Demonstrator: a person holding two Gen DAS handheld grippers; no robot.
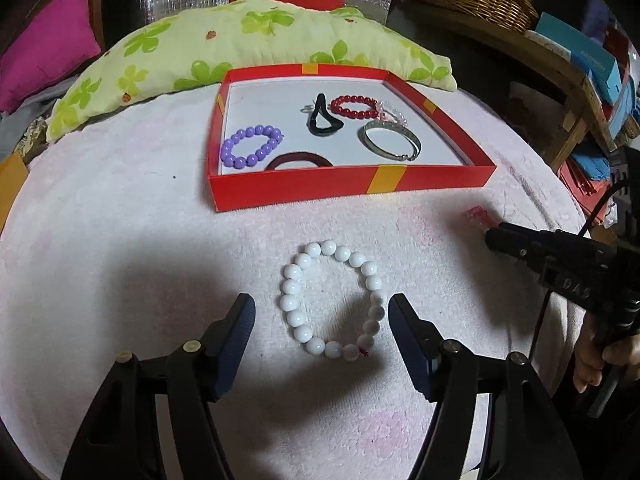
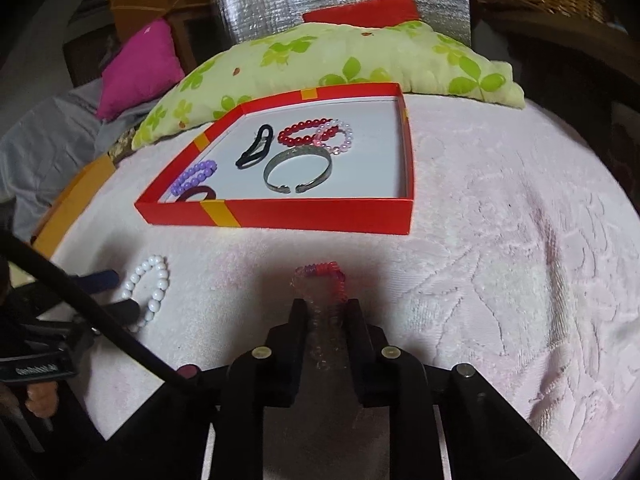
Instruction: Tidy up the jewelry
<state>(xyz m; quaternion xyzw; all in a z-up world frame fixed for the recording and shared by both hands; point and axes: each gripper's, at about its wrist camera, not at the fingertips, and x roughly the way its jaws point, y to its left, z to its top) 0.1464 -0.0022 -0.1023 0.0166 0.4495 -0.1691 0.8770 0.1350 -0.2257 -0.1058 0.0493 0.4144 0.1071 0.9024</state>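
The white bracelet was framed flat between the wide-spread left gripper, while the coil band was pinched by the right gripper.

Red box front wall hides part of dark band
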